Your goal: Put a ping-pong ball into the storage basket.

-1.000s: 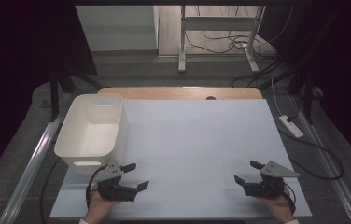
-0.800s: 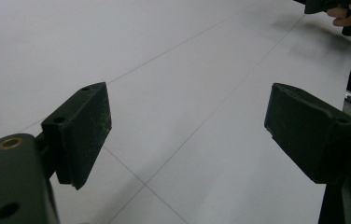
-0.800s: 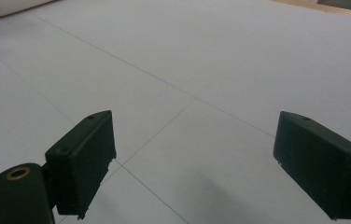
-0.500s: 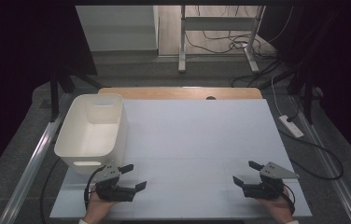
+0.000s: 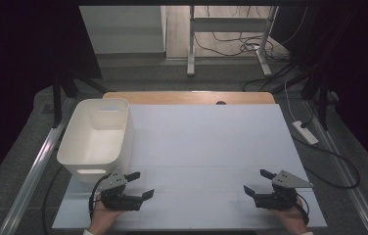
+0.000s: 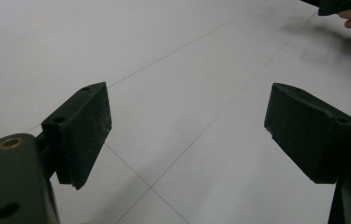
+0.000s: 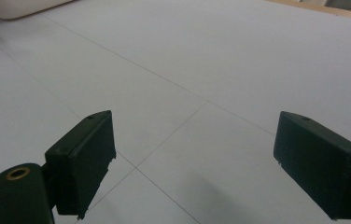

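Note:
My left gripper (image 5: 140, 185) rests low over the white table (image 5: 206, 142) near its front left edge, jaws wide apart and pointing right. In the left gripper view the gripper (image 6: 187, 135) has only bare table between its jaws. My right gripper (image 5: 258, 182) sits near the front right edge, pointing left, also open. The right gripper view shows that gripper (image 7: 194, 163) with nothing between its jaws. A hand holds each gripper from the bottom edge of the high view.
A white plastic bin (image 5: 97, 138) stands at the table's left side, just behind my left gripper; its corner (image 7: 19, 7) shows in the right gripper view. A wooden strip (image 5: 189, 97) borders the far edge. Cables and a power strip (image 5: 305, 132) lie on the floor to the right.

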